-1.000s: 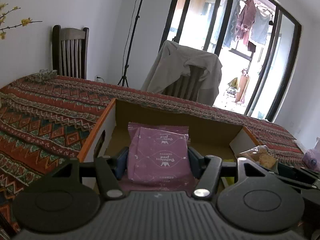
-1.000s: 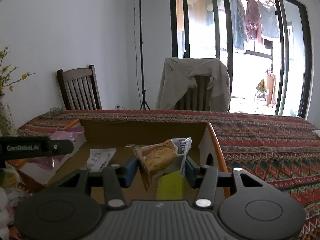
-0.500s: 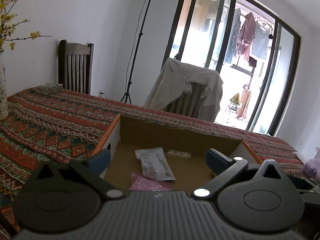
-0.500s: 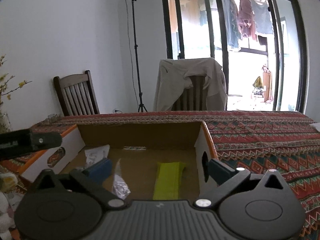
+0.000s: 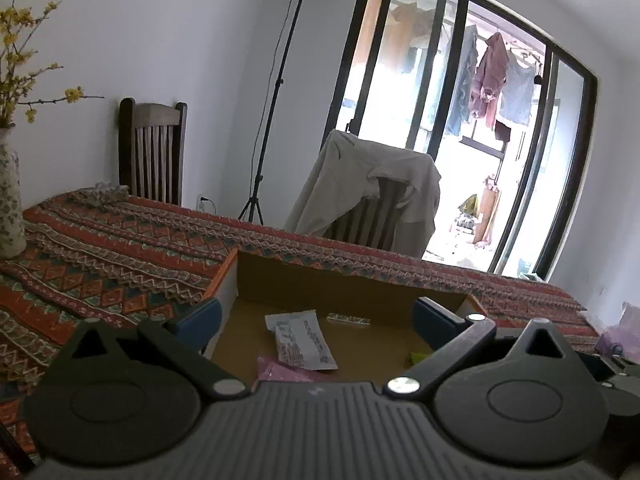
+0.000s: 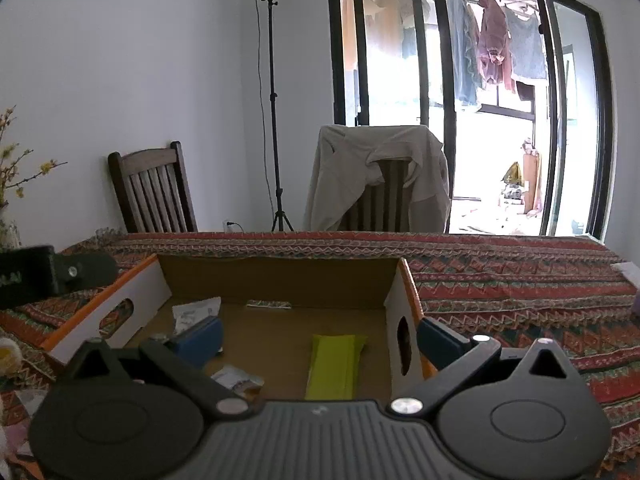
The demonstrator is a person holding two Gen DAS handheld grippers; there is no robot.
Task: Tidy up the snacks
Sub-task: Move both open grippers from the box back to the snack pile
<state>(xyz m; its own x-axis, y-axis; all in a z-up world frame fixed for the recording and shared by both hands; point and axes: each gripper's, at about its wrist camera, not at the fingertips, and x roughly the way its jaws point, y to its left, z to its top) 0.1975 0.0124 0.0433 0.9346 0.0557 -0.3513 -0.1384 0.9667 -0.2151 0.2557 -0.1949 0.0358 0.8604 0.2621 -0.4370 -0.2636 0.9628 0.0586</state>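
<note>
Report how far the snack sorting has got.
Done: a white packet, pink packet and yellow-green packet lie in the open cardboard box. In hand: nothing; left gripper and right gripper jaws open, empty. Left: a pinkish bag on the table's right edge.

white packet (image 5: 305,339): it has small dark print on it, in the lower middle of the left wrist view, but the letters are too tiny and blurry to read.
black bar (image 6: 24,286): at the left edge of the right wrist view, it shows a bit of pale lettering, cut off by the frame, so no word can be made out.
everything else: no words, numbers or signs can be read.
</note>
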